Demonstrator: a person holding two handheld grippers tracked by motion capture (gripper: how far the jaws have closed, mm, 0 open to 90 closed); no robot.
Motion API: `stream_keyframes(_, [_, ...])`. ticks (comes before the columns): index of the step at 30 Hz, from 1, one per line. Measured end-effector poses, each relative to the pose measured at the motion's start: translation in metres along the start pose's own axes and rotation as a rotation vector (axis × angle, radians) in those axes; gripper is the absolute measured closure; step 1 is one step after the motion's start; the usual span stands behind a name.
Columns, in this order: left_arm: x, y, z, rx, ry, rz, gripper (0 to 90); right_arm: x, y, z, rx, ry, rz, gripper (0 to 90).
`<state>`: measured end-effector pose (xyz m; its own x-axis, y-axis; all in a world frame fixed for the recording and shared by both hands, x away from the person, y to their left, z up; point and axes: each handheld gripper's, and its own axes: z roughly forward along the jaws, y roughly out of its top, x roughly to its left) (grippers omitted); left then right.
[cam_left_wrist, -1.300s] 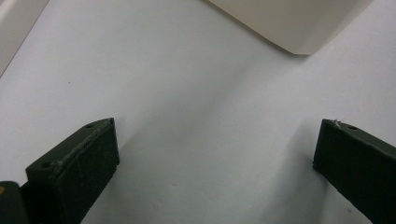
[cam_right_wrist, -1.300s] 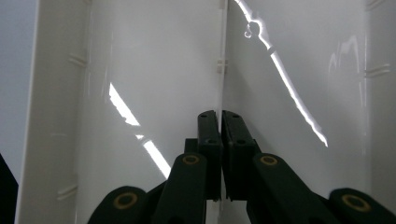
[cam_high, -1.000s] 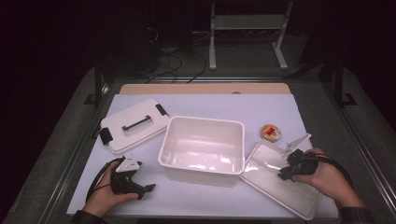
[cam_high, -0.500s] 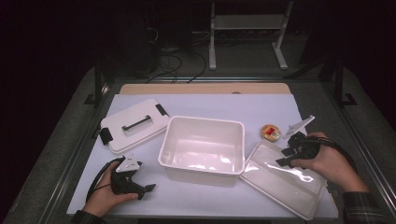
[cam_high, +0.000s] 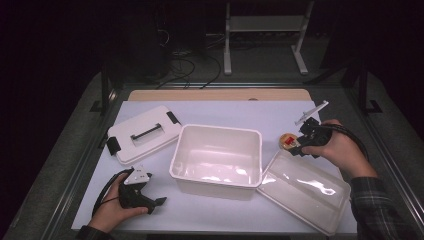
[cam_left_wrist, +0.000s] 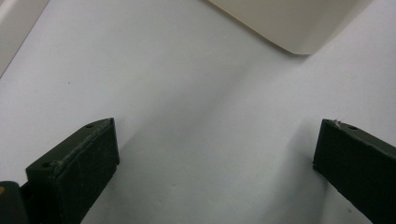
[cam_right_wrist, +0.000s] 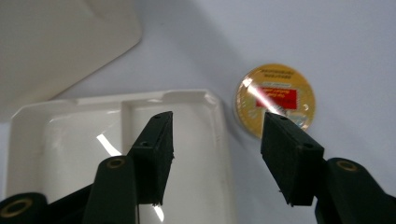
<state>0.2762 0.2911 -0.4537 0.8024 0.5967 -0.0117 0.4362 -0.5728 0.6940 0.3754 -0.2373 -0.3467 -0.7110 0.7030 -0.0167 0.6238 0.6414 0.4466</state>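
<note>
Lid with black handle and clasps lies flat at left, apart from the open white bin mid-table. Left gripper rests near the front edge, jaws spread wide over bare sheet, nothing between. Shallow white tray lies just beside the bin's right corner. Round gold tin with red label sits just past the tray. Right gripper hangs above tray edge and tin, jaws just been opening, nothing between them. White sheet covers the table; dark room behind.
</note>
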Motion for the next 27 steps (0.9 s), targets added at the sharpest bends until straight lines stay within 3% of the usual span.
stream_keyframes(16, [0.000, 0.000, 0.000, 0.000, 0.000, 0.000, 0.0, -0.040, 0.013, 0.031, 0.013, -0.071, 0.104, 34.4])
stream_keyframes(27, [0.000, 0.000, 0.000, -0.001, -0.001, -0.002, 0.0, -0.051, 0.016, 0.054, 0.047, -0.065, 0.178, 26.8])
